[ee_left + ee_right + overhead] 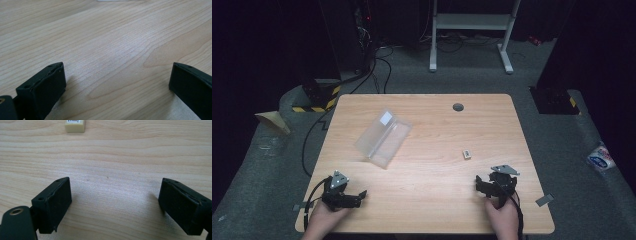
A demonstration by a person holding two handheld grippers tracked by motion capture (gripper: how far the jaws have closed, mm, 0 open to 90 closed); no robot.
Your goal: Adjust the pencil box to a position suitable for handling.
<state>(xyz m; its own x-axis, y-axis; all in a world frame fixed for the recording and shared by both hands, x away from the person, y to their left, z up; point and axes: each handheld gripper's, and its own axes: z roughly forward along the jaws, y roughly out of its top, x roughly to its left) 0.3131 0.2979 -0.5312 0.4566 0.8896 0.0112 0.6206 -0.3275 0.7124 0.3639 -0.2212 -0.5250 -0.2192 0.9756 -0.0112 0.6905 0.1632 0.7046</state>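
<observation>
Both grippers rest open and empty on the table point(427, 175).
Your clear bag point(383, 137) looks light, limp, slippery: pinch an edge; small tag point(467, 153) is rigid.

We can read no text anywhere. The clear plastic bag point(383, 137) at the table's ten o'clock carries a white label point(386, 118), blank at this size. The small cream block point(467, 153) toward two o'clock bears a printed sticker point(75, 121), its marks too small to read. The crumpled packet point(600, 159) on the floor at three o'clock shows a blue logo we cannot make out.
</observation>
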